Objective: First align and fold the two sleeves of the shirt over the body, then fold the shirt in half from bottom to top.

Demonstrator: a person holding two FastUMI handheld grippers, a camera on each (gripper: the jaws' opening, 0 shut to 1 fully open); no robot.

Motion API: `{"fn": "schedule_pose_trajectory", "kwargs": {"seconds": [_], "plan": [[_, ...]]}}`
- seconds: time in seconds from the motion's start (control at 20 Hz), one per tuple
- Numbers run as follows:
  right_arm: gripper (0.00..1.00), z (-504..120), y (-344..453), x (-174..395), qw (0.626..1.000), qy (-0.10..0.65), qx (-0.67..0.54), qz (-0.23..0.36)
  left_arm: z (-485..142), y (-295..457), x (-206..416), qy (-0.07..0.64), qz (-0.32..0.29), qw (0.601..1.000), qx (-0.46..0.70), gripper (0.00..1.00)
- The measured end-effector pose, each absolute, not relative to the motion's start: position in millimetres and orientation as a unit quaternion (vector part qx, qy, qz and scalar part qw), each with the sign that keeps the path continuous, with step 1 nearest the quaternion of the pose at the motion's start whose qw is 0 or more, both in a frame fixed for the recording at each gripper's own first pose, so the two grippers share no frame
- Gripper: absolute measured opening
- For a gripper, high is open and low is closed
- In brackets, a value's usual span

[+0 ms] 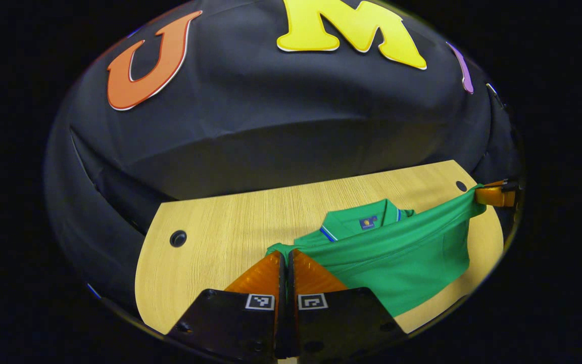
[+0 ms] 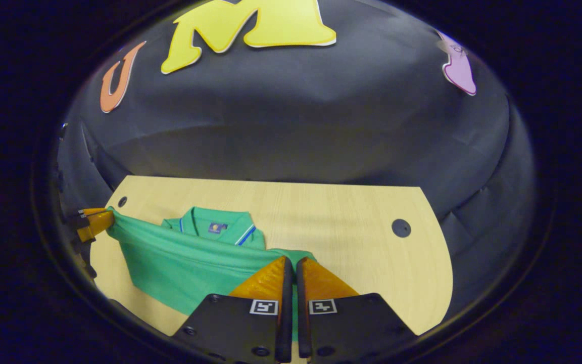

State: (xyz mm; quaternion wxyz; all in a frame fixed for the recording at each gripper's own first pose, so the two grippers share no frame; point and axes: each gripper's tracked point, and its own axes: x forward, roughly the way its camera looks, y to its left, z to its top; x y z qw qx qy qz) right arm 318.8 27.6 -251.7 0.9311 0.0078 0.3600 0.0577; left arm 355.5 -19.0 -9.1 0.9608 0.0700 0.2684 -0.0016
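left tongs point(image 1: 287, 258): pressed together on the shirt point(image 1: 402, 253) hem corner | right tongs point(image 2: 291, 265): pinching the other corner | shirt: hem apparently lifted toward its collar point(image 2: 215, 225), on bench point(image 2: 331, 212)

Green polo shirt point(image 1: 397, 253) with blue-and-white collar trim and a small blue neck label, lying on the wooden table. The collar end rests flat toward the booth wall; the hem edge is raised and stretched taut above the body, its fabric hanging in a slack fold beneath.
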Motion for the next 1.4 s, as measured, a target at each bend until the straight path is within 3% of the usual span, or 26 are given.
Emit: {"fn": "schedule_pose_trajectory", "kwargs": {"seconds": [0.25,0.6,0.65,0.8,0.85,0.9,0.95,1.0,1.05,1.15,1.2,1.25,1.4], "plan": [[0.08,-292.6,38.4,366.3,0.94,0.336,0.016,0.053,-52.6,-18.9,397.1,0.26,-0.002,0.964,0.058,0.03],[0.07,-358.2,31.3,379.3,0.926,0.378,0.01,0.017,-89.0,-23.6,423.5,0.266,-0.015,0.961,0.074,0.03],[0.05,-361.1,30.9,380.4,0.926,0.378,0.01,0.011,-91.6,-23.0,425.4,0.268,-0.015,0.96,0.083,0.04],[0.09,-363.8,31.3,381.0,0.925,0.38,0.018,0.007,-98.8,-26.1,427.9,0.274,-0.026,0.958,0.085,0.09],[0.12,-362.6,29.7,382.4,0.926,0.378,0.016,0.002,-98.4,-27.4,428.3,0.272,-0.029,0.959,0.078,0.19],[0.17,-361.9,30.4,381.6,0.927,0.376,0.017,0.001,-98.8,-27.3,427.3,0.274,-0.03,0.958,0.074,0.22],[0.32,-359.3,31.1,380.3,0.927,0.375,0.019,0.002,-98.6,-24.9,423.7,0.277,-0.025,0.958,0.075,0.29],[0.39,-356.3,34.4,378.9,0.927,0.374,0.027,0.007,-97.8,-24.1,420.1,0.283,-0.026,0.956,0.075,0.36],[0.52,-349.5,38.3,375.9,0.928,0.371,0.034,0.013,-94.2,-24.9,415.6,0.287,-0.027,0.955,0.075,0.58],[0.78,-325.8,34.1,366.9,0.933,0.358,0.034,0.011,-79.1,-26.9,405.5,0.288,-0.027,0.954,0.073,0.8],[0.83,-310.5,31.7,362.1,0.939,0.342,0.033,0.007,-71.1,-25.5,399.9,0.286,-0.024,0.955,0.072,0.82],[0.87,-293.7,30.8,356.6,0.945,0.327,0.03,0.005,-60.3,-25.5,392.2,0.285,-0.021,0.956,0.069,0.95],[0.94,-245.6,25.9,327.6,0.955,0.297,0.008,0.01,-18.4,-26.7,362.6,0.272,-0.007,0.961,0.056,0.94]]}}
